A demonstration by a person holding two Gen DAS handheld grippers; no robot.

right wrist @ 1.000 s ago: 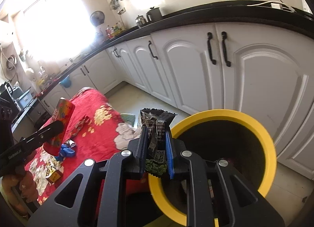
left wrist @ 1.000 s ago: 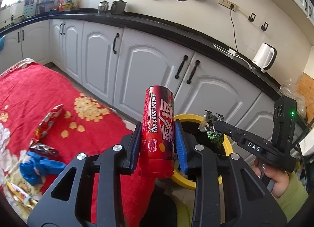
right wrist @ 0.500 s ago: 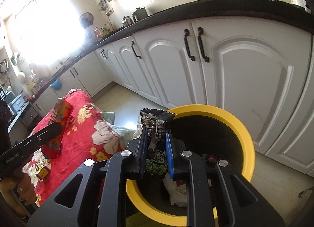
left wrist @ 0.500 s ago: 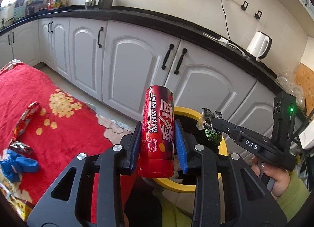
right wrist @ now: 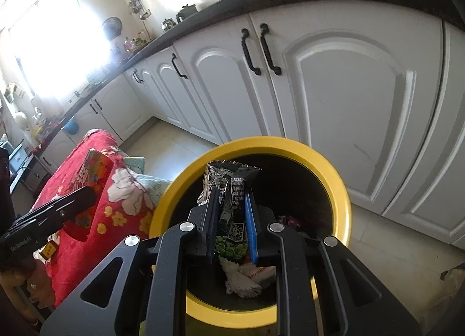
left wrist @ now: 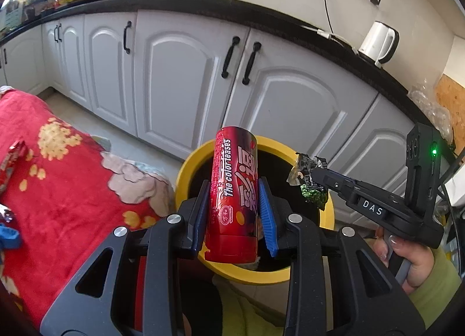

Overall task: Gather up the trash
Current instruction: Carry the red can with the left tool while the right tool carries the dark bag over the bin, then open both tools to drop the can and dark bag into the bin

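Left gripper [left wrist: 234,213] pinching red can [left wrist: 234,193], right gripper [right wrist: 231,219] pinching snack wrapper [right wrist: 232,199] above yellow bin [right wrist: 334,173]. Risk: can strikes rim, bounces out.

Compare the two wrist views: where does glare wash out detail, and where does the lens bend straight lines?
Right wrist view: the window is blown out to white, hiding the counter beneath it; the cabinet doors bow outward. Left wrist view: even light, only slight glare in the top left corner; the black countertop curves in an arc; the red can stays sharp.
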